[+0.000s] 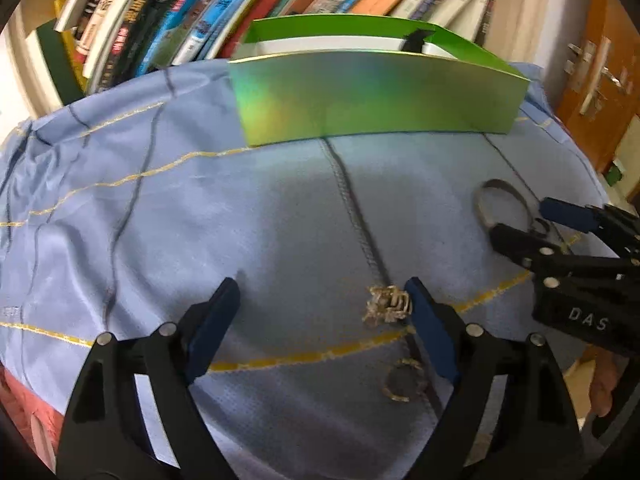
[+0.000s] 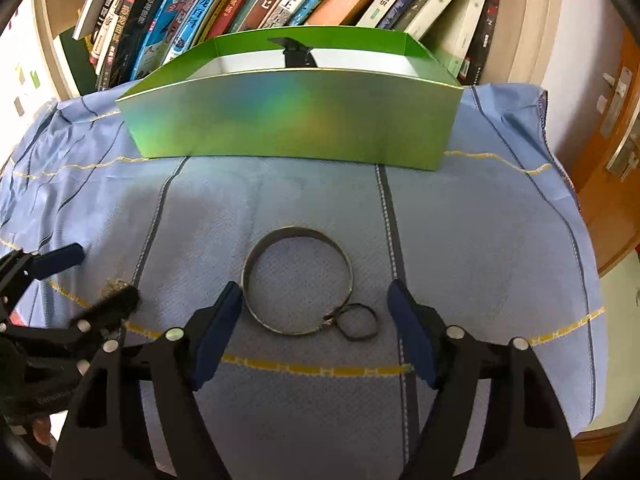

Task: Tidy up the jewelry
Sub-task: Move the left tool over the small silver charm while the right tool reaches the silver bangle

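Note:
A green open box [image 1: 372, 96] stands at the back of the blue cloth; it also shows in the right wrist view [image 2: 296, 116]. A small gold jewelry piece [image 1: 388, 304] lies on the cloth just inside my open left gripper's [image 1: 322, 298] right finger. A small ring [image 1: 404, 384] lies nearer the camera. A silver bangle [image 2: 298, 282] with a small dark ring [image 2: 358, 322] attached lies between the fingers of my open right gripper [image 2: 316, 300]. The bangle [image 1: 502, 204] and right gripper [image 1: 528, 222] also show in the left wrist view. The left gripper [image 2: 100, 280] shows in the right wrist view.
A row of leaning books [image 2: 280, 4] fills the shelf behind the box. A blue cloth [image 1: 200, 220] with yellow and dark stripes covers the surface. A wooden door with metal handle [image 2: 616, 128] is at the right.

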Action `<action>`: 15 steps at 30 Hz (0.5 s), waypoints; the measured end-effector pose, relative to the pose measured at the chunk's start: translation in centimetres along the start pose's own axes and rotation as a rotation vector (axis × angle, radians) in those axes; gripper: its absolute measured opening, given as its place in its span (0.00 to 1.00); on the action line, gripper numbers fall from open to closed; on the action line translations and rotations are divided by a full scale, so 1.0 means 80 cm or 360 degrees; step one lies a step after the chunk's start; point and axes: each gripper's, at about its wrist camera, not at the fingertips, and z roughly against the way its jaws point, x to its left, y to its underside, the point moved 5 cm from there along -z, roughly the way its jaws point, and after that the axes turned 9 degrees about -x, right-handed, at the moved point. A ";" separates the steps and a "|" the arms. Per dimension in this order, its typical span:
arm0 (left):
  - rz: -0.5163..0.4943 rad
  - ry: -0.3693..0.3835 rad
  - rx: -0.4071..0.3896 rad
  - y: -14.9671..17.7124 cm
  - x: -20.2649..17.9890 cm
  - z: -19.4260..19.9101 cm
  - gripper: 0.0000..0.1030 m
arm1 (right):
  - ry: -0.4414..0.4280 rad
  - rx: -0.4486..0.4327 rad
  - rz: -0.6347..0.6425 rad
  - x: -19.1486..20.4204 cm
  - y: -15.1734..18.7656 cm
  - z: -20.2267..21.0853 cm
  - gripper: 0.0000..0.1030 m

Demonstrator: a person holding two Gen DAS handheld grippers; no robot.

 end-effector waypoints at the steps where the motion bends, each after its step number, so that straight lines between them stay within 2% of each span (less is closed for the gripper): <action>1: 0.0011 -0.0028 -0.0004 -0.001 0.004 -0.001 0.81 | 0.0006 0.0002 -0.0022 -0.004 -0.001 0.000 0.72; 3: 0.0060 -0.0090 -0.0004 -0.002 0.018 -0.002 0.81 | -0.0016 -0.0001 -0.0064 -0.010 -0.001 0.004 0.72; 8: 0.0070 -0.0062 -0.0006 -0.001 0.021 0.005 0.81 | -0.0079 -0.0066 -0.0014 0.006 -0.008 0.017 0.69; 10: 0.0035 -0.0036 -0.0014 0.001 0.012 0.009 0.81 | -0.0102 -0.0036 0.0015 0.018 -0.010 0.013 0.47; 13: -0.0006 -0.0009 -0.0014 0.005 0.001 0.012 0.81 | -0.0091 0.0024 0.0042 0.029 -0.007 -0.002 0.32; 15: -0.0014 0.0001 -0.0014 0.008 -0.003 0.012 0.81 | -0.0064 0.0012 0.0070 0.033 -0.007 -0.004 0.27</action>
